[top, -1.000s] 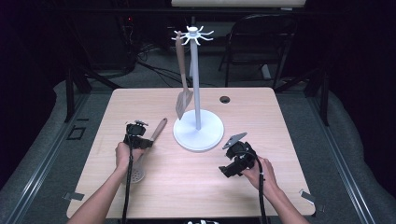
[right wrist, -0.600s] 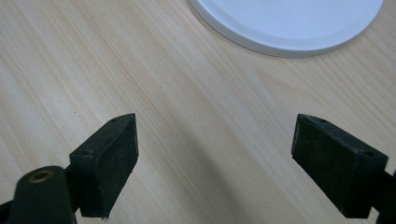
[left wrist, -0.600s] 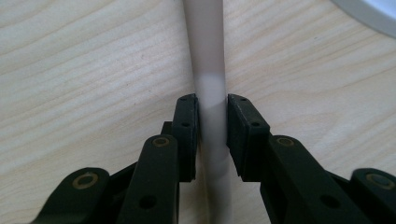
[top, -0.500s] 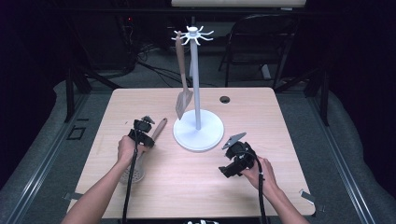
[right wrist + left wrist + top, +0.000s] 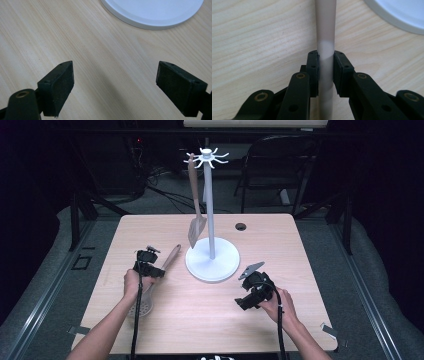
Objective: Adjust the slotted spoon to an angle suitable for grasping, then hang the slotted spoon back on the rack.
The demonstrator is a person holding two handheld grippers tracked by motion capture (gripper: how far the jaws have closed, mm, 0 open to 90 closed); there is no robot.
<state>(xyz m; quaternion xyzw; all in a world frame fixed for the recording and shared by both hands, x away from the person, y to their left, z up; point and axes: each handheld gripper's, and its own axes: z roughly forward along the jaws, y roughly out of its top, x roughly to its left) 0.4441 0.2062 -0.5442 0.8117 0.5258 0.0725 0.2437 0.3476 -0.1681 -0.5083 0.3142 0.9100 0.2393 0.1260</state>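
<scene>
A slotted spoon lies on the table, its perforated head [image 5: 141, 306] near my left wrist and its wooden handle [image 5: 171, 256] pointing at the stand. My left gripper [image 5: 148, 265] is shut on that handle. In the left gripper view its pads [image 5: 313, 67] press on both sides of the pale handle [image 5: 325, 37], with my left gripper [image 5: 326, 65] having just closed a little further on it. My right gripper [image 5: 250, 292] rests low over bare wood, front right of the stand's base [image 5: 212, 262]. Its jaws stand wide apart, and my right gripper [image 5: 115, 82] holds nothing.
The white stand's pole [image 5: 209, 205] rises from the round base and ends in a ring of hooks. A wooden spatula [image 5: 196, 222] hangs from one hook. A dark cable hole [image 5: 241, 226] sits at the table's back. The base's rim [image 5: 152, 15] lies just ahead of my right gripper.
My left gripper has shifted slightly along the spoon's handle, first toward the stand, then a touch back. The right hand has kept still.
</scene>
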